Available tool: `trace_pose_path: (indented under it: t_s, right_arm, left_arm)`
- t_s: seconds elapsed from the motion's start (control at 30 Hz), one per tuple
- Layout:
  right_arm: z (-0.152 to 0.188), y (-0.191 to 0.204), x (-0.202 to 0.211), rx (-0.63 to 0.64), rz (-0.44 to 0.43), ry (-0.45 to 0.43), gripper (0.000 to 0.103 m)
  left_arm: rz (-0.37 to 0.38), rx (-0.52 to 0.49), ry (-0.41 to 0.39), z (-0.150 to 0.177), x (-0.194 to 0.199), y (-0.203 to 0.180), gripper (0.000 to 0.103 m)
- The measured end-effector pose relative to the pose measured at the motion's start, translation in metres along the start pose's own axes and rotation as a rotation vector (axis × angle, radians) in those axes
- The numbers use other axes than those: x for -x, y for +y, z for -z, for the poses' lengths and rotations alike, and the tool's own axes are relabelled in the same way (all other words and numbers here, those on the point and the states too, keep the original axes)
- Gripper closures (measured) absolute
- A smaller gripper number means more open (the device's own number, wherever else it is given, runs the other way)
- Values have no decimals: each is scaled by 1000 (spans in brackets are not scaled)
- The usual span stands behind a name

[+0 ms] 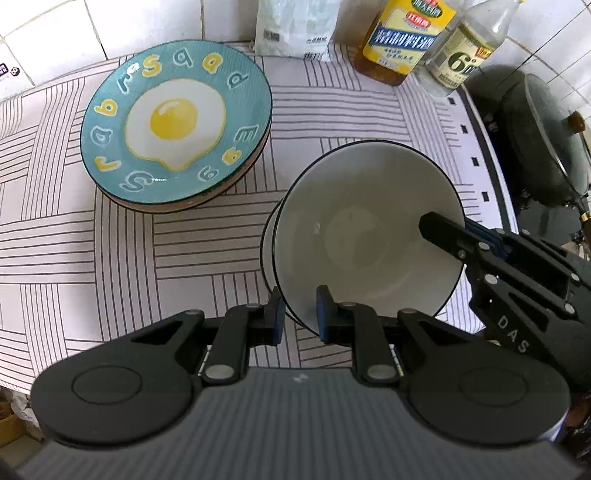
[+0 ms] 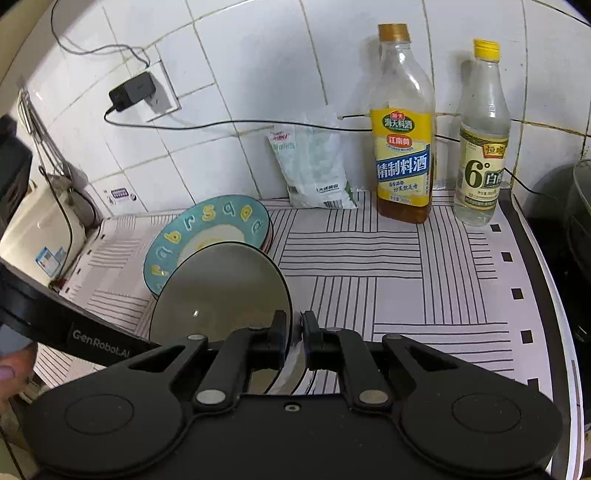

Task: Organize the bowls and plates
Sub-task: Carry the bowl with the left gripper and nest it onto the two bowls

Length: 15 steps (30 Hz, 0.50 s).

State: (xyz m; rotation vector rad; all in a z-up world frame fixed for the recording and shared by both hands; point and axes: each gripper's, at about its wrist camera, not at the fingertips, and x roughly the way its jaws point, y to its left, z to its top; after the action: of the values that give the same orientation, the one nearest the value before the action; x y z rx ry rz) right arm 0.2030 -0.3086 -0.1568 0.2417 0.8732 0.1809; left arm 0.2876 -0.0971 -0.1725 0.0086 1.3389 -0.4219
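White-tiled wall behind striped cloth, glossy white bowl beside egg-print plate lettered "Eggs", my left gripper clamping bowl's near rim, my right gripper, marked "DAS", clamping its far rim, "6°" bottle behind.

We see the plate stack on the surface, left of the nested bowls; behind them a bag and two bottles line the wall.

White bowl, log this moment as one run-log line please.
object: white bowl, tilted, second bowl behind | left gripper: shut on near rim | right gripper: shut on rim | egg plate stack: on striped mat, apart
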Motion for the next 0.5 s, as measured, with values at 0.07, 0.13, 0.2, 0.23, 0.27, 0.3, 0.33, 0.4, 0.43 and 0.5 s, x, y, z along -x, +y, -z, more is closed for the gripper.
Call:
trace_pose_path:
  t_s: [0.07,0.13,0.2,0.23,0.27,0.3,0.33,0.4,0.43,0.5]
  right_arm:
    - [1,3,-2,18,7,3,91]
    - [2,8,-4,50,19,4,91]
    - [3,11,-6,74,35,11,92]
    - [4,13,-8,89,45,14,92]
    - [5,14,-9,101,53,16,92]
    - [5,15,-10,116,59,19,92]
    - [5,16,-11,128,64,20,92]
    - [5,20,-13,163,80,19,92]
    - [5,22,-14,180,88,18,93]
    - [5,26,-15,221,110,21,93]
  left_arm:
    - [-2,4,19,-1,-3,2,87]
    - [-4,2,43,-3,-6,2,86]
    - [-7,-8,65,-5,-9,0,85]
    - [-10,-11,73,-5,-11,0,84]
    - [-15,-15,79,-6,-12,-1,84]
    - [-19,-18,85,-6,-13,-2,84]
    - [-21,-19,89,-7,-14,-1,84]
    - [-20,-18,100,-8,-16,0,83]
    - [-20,-20,105,-9,-17,1,81]
    - [-22,-23,108,-11,-18,1,80]
